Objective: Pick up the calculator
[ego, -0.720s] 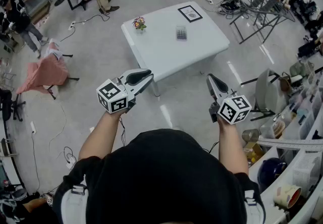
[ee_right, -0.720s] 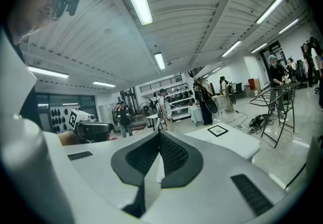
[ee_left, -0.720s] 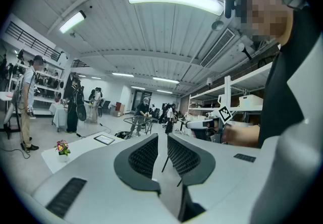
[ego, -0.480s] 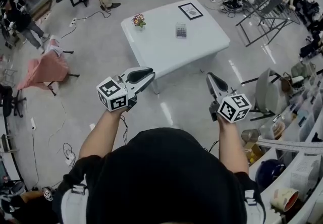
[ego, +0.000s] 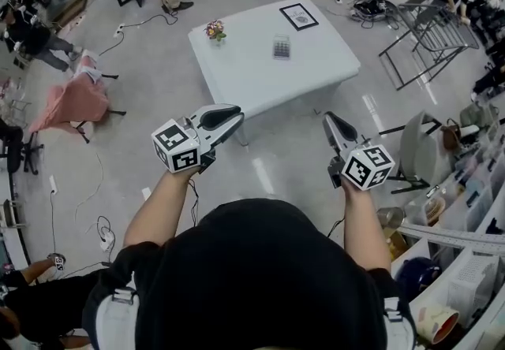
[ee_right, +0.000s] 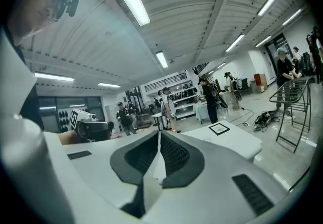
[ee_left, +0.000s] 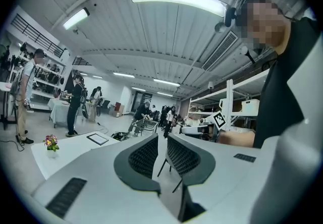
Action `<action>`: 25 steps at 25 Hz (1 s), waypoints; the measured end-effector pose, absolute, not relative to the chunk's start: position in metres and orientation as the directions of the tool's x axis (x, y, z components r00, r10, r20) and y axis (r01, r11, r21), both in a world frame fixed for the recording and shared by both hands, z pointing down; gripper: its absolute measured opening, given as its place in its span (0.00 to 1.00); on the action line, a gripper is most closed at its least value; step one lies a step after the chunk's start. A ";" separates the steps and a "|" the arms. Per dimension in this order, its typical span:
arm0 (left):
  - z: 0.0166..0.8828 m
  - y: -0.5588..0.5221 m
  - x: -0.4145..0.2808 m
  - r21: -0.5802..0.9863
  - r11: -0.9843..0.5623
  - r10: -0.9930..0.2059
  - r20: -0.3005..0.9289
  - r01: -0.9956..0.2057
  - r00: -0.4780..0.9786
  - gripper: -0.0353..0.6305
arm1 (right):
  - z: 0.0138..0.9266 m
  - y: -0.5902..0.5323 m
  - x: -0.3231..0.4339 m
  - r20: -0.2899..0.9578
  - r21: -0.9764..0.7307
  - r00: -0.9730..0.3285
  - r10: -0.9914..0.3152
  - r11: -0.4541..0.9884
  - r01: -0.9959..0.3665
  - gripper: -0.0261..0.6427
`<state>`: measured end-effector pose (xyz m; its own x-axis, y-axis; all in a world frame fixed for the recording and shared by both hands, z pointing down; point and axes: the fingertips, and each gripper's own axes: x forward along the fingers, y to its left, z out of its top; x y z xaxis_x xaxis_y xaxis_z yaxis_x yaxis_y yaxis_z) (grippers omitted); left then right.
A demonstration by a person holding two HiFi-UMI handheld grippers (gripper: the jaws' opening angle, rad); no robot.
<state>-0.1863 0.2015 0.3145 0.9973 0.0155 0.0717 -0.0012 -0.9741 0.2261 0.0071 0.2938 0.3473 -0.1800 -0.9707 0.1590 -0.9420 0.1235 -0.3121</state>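
The grey calculator (ego: pixel 282 47) lies flat near the middle of a white table (ego: pixel 316 76), far ahead of both grippers. My left gripper (ego: pixel 235 114) is held level in the air, short of the table's near corner. Its jaws stand a narrow gap apart with nothing between them (ee_left: pixel 162 137). My right gripper (ego: pixel 327 118) hovers over the floor to the right, jaws shut and empty, tips touching (ee_right: pixel 159 134). Neither gripper touches the table.
On the table stand a small flower pot (ego: pixel 215 30) and a framed picture (ego: pixel 299 16). A pink-draped chair (ego: pixel 69 108) is at the left, and a metal rack (ego: pixel 422 21) at the far right. Shelves with boxes and cups (ego: pixel 465 262) line the right. Several people stand around the room's edges.
Both grippers have kept their places. The head view has drifted slightly, and people in the background have shifted; a crouching person has come into the lower left corner.
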 end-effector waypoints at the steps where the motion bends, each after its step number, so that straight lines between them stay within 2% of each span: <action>1: 0.315 0.203 -0.183 0.225 -0.974 0.013 0.073 -0.004 0.997 0.17 | 0.348 0.294 0.010 0.162 -0.309 -0.185 -0.969 0.129 -0.942 0.08; 10: 0.319 0.211 -0.158 0.217 -0.975 -0.019 0.084 -0.037 0.996 0.17 | 0.356 0.289 0.035 0.172 -0.301 -0.235 -0.957 0.176 -0.937 0.29; 25: 0.342 0.197 -0.144 0.241 -0.966 -0.056 0.144 -0.090 0.988 0.14 | 0.370 0.275 0.056 0.190 -0.319 -0.233 -0.954 0.164 -0.933 0.33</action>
